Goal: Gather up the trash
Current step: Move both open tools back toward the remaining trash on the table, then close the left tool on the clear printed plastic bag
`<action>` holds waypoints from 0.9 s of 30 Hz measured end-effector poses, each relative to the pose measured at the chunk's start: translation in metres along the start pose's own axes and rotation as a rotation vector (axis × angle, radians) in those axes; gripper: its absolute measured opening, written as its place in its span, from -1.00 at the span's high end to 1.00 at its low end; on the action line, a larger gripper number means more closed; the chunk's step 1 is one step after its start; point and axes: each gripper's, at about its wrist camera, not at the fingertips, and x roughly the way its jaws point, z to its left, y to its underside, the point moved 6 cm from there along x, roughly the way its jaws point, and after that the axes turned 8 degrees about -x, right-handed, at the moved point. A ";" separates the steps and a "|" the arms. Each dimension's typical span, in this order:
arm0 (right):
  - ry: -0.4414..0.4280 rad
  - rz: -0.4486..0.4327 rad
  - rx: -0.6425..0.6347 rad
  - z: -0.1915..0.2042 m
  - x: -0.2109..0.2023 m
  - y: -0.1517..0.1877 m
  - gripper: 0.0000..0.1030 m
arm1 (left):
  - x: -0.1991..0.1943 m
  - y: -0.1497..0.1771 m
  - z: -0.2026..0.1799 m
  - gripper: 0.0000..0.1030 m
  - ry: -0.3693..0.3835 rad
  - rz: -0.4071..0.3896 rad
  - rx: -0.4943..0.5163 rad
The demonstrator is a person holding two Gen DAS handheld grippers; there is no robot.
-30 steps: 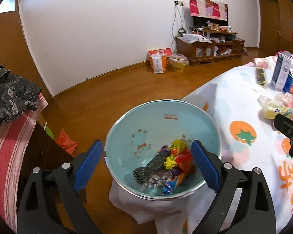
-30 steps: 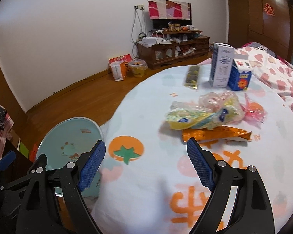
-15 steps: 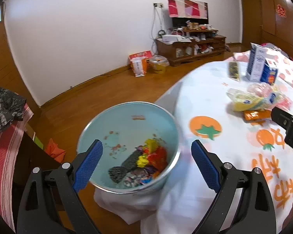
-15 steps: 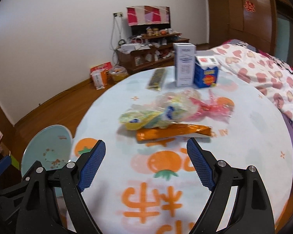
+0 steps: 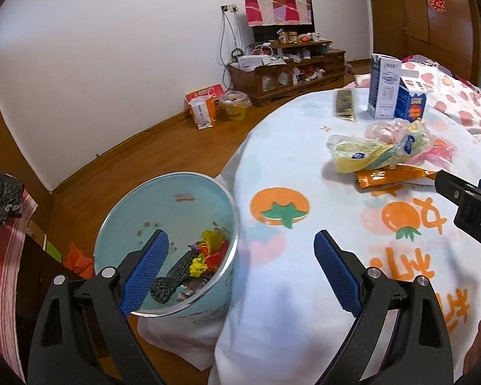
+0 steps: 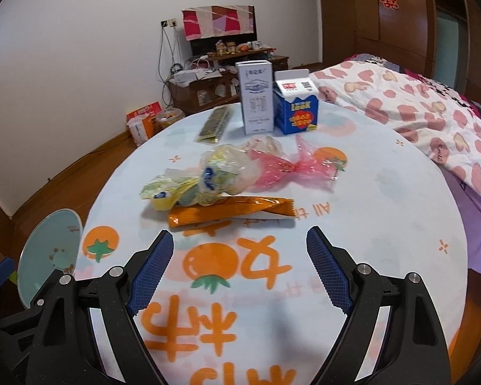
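A round table (image 6: 384,211) under a white cloth with orange tomato prints carries the trash. An orange snack wrapper (image 6: 231,213) lies just beyond my right gripper (image 6: 239,250), which is open and empty. Behind it sit a crumpled yellow-and-clear plastic bag (image 6: 202,181) and a pink cellophane wrapper (image 6: 291,168). At the table's left edge stands a light blue bin (image 5: 179,211) with colourful scraps inside. My left gripper (image 5: 240,255) is open and empty, straddling the bin's rim and the table edge. The orange snack wrapper (image 5: 391,176) shows in the left wrist view too.
A white carton (image 6: 256,96), a blue carton (image 6: 296,109) and a dark flat packet (image 6: 215,125) stand at the table's far side. A bed with a heart-print quilt (image 6: 426,112) lies right. A wooden TV cabinet (image 5: 288,73) stands against the back wall.
Both grippers have swung right, from over the bin toward the table's middle. The bin has slid to the left in both views and the wrappers now lie ahead of the right gripper.
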 end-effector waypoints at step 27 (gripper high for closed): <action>-0.041 0.019 0.051 -0.057 0.020 -0.011 -0.48 | 0.054 -0.036 -0.060 -0.62 0.083 0.012 0.085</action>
